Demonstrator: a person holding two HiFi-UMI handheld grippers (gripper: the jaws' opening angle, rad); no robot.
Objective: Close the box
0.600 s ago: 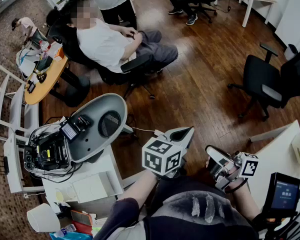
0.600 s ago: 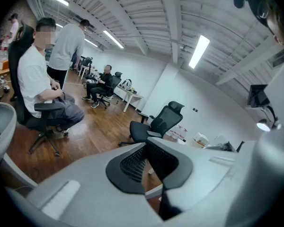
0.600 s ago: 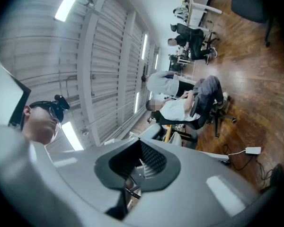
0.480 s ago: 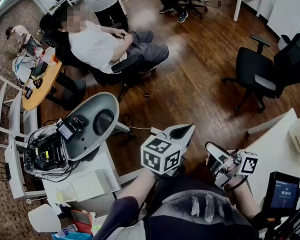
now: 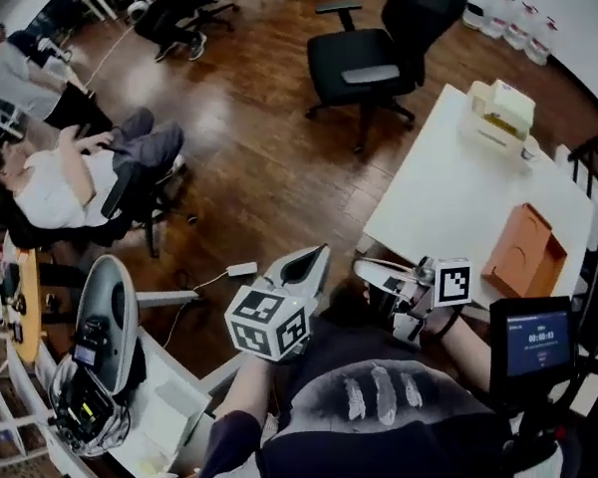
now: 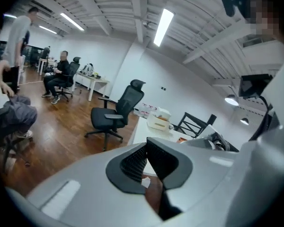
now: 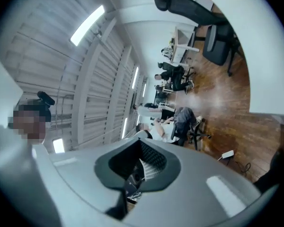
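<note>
An orange-brown cardboard box (image 5: 523,252) lies on the white table (image 5: 448,197) at the right, its top looking open. In the left gripper view only a sliver of the box (image 6: 181,140) shows past the jaws. My left gripper (image 5: 317,254) is held over the wooden floor, left of the table's near corner, jaws together and holding nothing. My right gripper (image 5: 365,266) hovers at the table's near edge, a hand's breadth left of the box, also shut and holding nothing. Both gripper views, left gripper (image 6: 146,144) and right gripper (image 7: 139,149), show pads meeting with nothing between them.
A white container (image 5: 496,116) stands at the table's far end. A black office chair (image 5: 374,43) sits beyond the table. A phone screen (image 5: 533,342) is mounted at the lower right. A seated person (image 5: 60,182) and a grey machine (image 5: 105,352) are at the left.
The head view has swung right, bringing the white table and orange box into sight. Both grippers keep roughly the same place in the frame, still shut and holding nothing.
</note>
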